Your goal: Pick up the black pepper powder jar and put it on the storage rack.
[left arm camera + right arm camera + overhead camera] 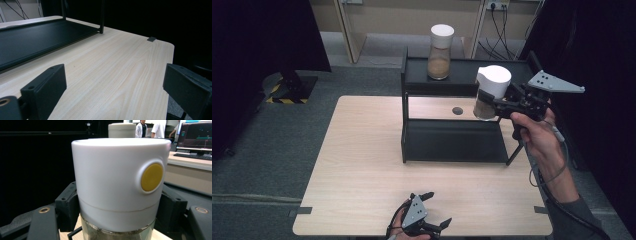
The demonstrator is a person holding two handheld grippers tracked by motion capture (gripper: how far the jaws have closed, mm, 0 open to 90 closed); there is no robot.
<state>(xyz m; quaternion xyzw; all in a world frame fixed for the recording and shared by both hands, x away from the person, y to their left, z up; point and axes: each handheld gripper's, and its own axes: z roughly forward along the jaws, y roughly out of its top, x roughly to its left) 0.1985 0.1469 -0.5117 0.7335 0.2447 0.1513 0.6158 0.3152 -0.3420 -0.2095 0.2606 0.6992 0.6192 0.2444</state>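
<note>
Carrying a white-capped jar up toward the top shelf of the black rack, the right gripper grips it by the lower edge of the cap, one jaw on each side, as the right gripper view shows close up. The jar hangs in the air at the rack's right front corner, about level with the top shelf, where a second jar of the same kind already stands near the middle. By my judgement this is the placing step: the next move calls for bringing the jar in over the shelf's raised edge, keeping it upright, and lowering it clear of its neighbour before the jaws let go.

The held jar is clear glass, partly filled with brown powder, under a tall white cap bearing a round yellow button.

The left gripper rests at the near edge of the wooden table, jaws spread wide with nothing between them.
</note>
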